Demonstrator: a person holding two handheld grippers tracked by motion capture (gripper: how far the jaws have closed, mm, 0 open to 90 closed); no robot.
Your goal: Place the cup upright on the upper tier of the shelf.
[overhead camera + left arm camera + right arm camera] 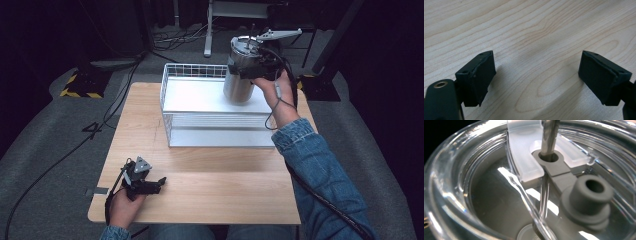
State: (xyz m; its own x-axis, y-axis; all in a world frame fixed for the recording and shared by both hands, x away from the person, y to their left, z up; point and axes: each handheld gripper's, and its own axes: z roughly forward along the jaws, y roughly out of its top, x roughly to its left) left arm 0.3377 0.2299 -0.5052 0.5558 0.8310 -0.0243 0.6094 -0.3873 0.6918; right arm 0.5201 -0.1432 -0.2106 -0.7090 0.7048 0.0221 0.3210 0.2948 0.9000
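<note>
A stainless steel tumbler (239, 85) with a clear lid (469, 195) and a metal straw (550, 135) is over the right end of the white wire rack (200, 135), slightly tilted. My right gripper (252, 70) is clamped on its upper part from the right. I cannot tell whether its base touches the shelf. A grey stopper (589, 195) sits on the lid beside the straw. My left gripper (159, 184) lies low on the wooden table (225, 190) near the front left, jaws wide open. Only wood grain lies between its two black pads (477, 77).
The white rack has two tiers and stands at the back middle of the table. Cables (115, 100) trail over the grey floor on the left, and stand legs (207, 35) rise behind the table. A denim sleeve (320, 170) reaches across the table's right side.
</note>
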